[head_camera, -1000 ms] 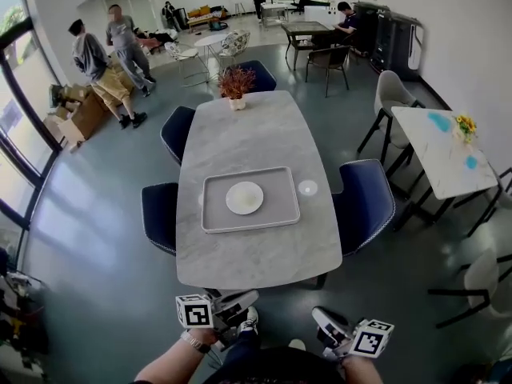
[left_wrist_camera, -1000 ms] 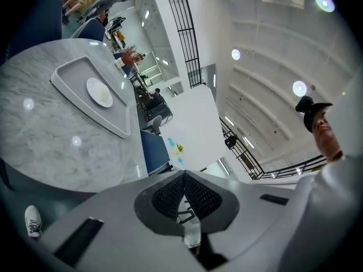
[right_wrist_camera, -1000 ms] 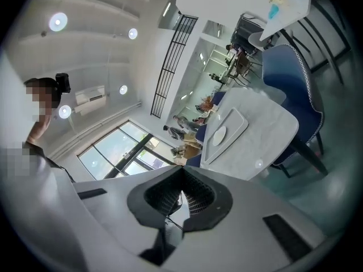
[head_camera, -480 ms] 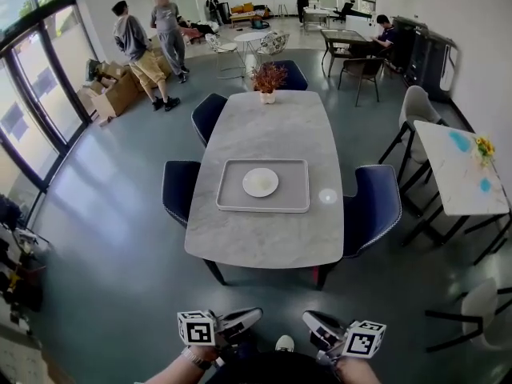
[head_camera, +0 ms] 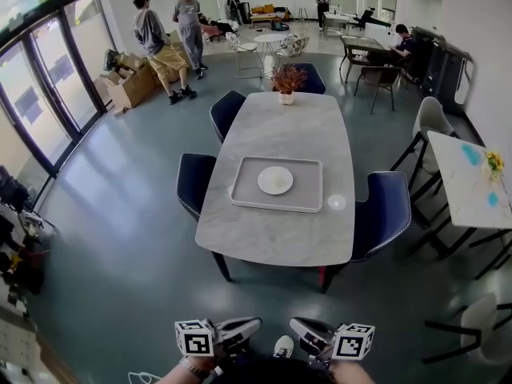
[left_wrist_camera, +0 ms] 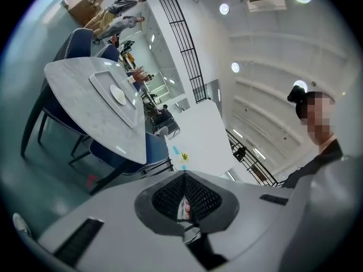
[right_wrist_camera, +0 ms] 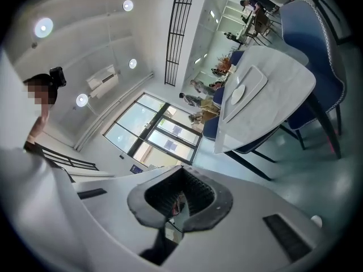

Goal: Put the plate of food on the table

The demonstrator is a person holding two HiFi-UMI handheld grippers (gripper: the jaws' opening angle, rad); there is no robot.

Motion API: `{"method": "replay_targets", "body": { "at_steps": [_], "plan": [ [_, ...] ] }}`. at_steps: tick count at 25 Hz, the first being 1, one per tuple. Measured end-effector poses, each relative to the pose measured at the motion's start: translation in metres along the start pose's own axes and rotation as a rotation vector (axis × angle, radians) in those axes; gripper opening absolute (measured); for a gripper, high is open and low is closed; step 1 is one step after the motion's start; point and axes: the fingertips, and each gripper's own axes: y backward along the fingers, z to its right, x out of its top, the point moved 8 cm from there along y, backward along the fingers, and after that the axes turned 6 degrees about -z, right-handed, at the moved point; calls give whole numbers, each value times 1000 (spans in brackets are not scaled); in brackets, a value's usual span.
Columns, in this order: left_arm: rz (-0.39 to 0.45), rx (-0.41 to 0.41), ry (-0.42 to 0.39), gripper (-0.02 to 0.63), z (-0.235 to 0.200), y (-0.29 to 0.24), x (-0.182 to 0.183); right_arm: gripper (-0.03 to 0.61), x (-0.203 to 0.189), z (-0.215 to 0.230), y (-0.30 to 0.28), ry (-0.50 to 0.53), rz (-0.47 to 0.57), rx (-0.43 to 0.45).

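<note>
A white plate (head_camera: 275,180) with pale food lies in a grey tray (head_camera: 240,192) on the long marble table (head_camera: 272,238), well ahead of me. My left gripper (head_camera: 254,324) and right gripper (head_camera: 296,325) hang at the bottom of the head view, over the floor and far short of the table. Both are shut with nothing in them. The left gripper view shows the plate (left_wrist_camera: 118,95) small and distant beyond its closed jaws (left_wrist_camera: 185,174). From the right gripper view the plate (right_wrist_camera: 239,93) also sits far past the closed jaws (right_wrist_camera: 180,169).
Blue chairs (head_camera: 386,212) stand round the table, which also carries a potted plant (head_camera: 287,79) at its far end and a small white disc (head_camera: 337,202) beside the tray. People (head_camera: 152,34) and boxes are at the back left. A white side table (head_camera: 472,184) is at the right.
The table with tray and plate now looks smaller and sits further right in the head view. Both grippers stay low in the view and have drawn closer together, still shut.
</note>
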Motion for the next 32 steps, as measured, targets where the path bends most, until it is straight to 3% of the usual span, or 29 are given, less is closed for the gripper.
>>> {"method": "replay_targets", "body": {
  "at_steps": [7, 11, 18, 32],
  "plan": [
    [-21, 1, -23, 6, -7, 28, -3, 11, -6, -10, -22, 27, -10, -1],
    [-40, -22, -31, 6, -7, 41, 1, 11, -18, -17, -34, -14, 17, 7],
    [-81, -29, 56, 6, -17, 74, -3, 11, -42, -39, -62, 4, 34, -24],
    [-106, -50, 68, 6, -30, 124, -17, 11, -92, -59, -84, 8, 63, -88]
  ]
}}
